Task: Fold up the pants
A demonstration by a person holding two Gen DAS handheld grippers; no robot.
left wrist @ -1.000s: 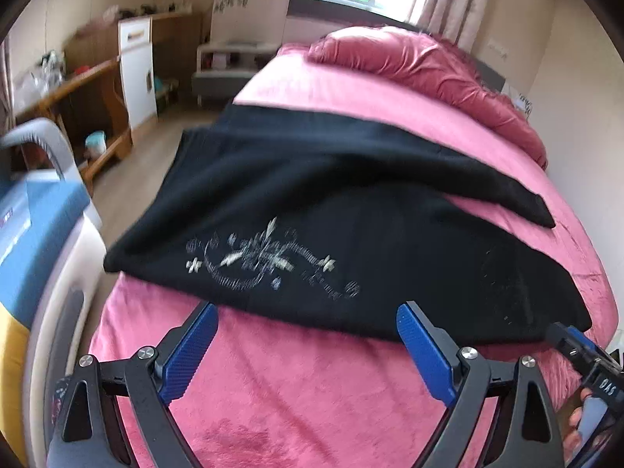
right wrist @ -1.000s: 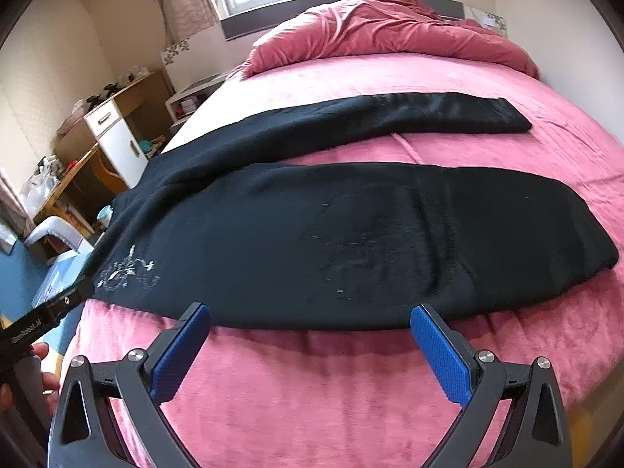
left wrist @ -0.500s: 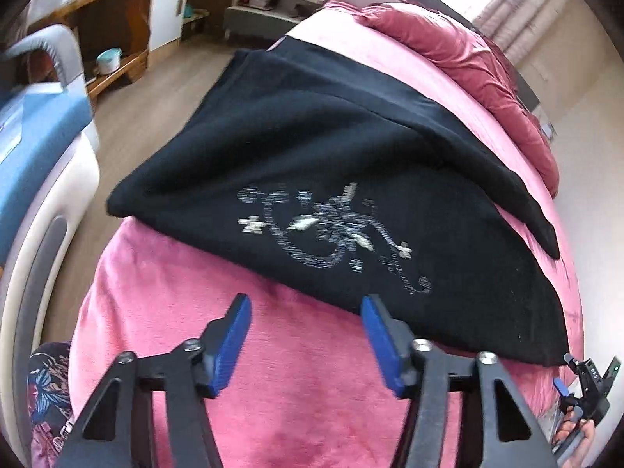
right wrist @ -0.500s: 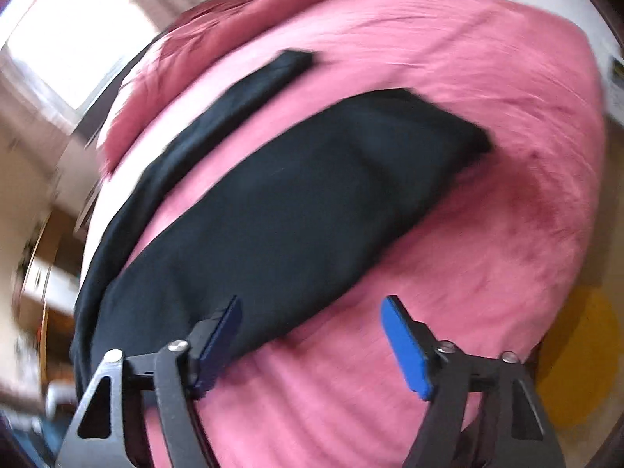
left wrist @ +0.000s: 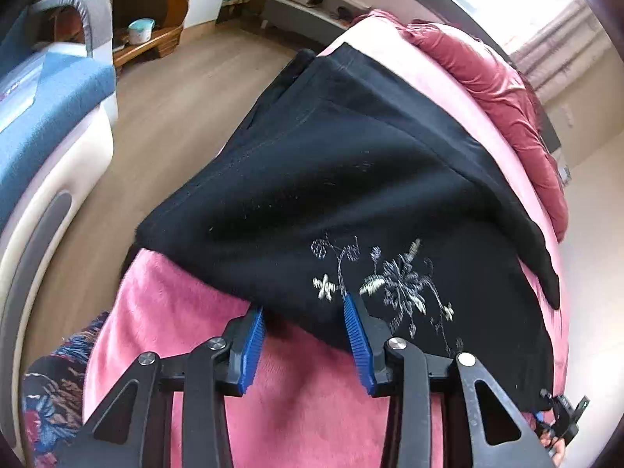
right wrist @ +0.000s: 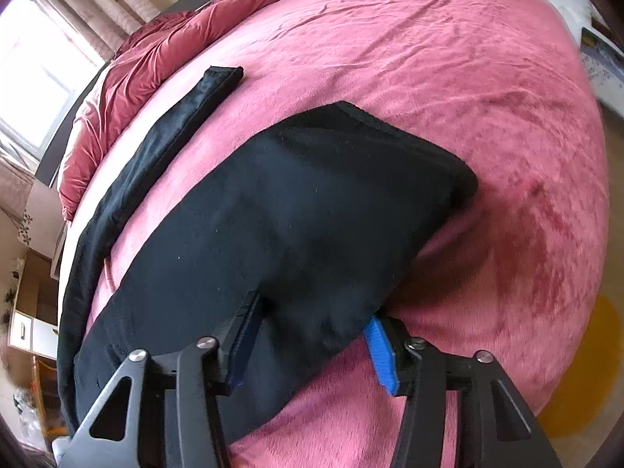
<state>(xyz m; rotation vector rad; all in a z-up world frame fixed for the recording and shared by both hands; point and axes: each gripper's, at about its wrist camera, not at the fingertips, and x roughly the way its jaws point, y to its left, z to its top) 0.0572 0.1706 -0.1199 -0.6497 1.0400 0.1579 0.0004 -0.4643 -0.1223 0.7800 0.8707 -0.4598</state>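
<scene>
Right wrist: right tool (right wrist: 312,335), closing, straddles pants (right wrist: 296,210) hem, grip unclear; left pad half-hidden.

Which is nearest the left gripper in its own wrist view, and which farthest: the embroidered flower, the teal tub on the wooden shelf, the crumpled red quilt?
From the left gripper:
1. Embroidered flower, on the black pants, just beyond the fingertips to the right.
2. Crumpled red quilt, along the bed's far edge, upper right.
3. Teal tub, across the floor, upper left.

**Bed under a pink blanket**

The bed (right wrist: 448,78) is covered by a plush pink blanket (left wrist: 187,312); black pants (right wrist: 292,214) lie spread across it, one leg (right wrist: 175,117) apart from the other; a crumpled dark-red duvet (left wrist: 487,78) sits by the window end.
</scene>
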